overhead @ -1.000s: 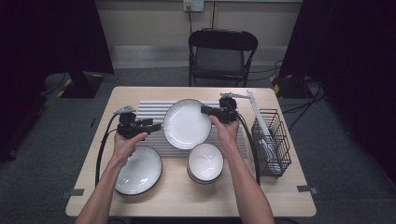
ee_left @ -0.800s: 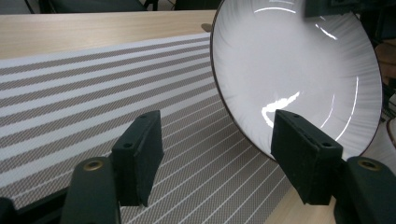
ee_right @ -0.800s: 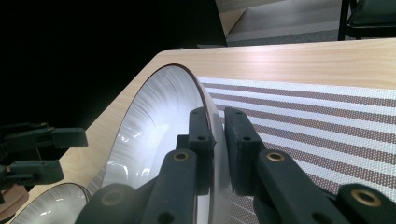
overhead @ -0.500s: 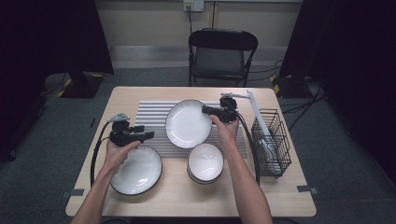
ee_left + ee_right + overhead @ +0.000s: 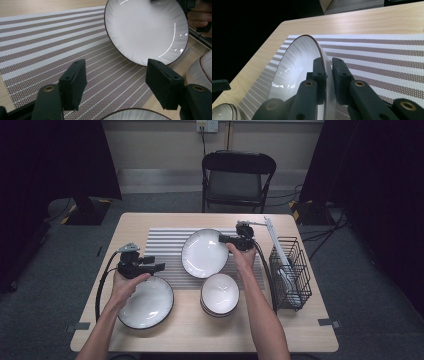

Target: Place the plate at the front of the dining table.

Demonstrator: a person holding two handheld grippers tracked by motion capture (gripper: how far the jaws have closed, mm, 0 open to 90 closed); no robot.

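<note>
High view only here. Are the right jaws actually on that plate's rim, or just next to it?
Observer: On it. In the right gripper view, the right gripper is shut on the plate, with one pad on each face of the rim.
Operator: Plate flat on the mat?
Observer: No. It's tilted, with the held edge raised over the striped mat. I can't tell whether the low edge touches.
Operator: Anything on the rim?
Observer: A thin dark brown line runs round the edge. No chip on the part that shows.
</note>
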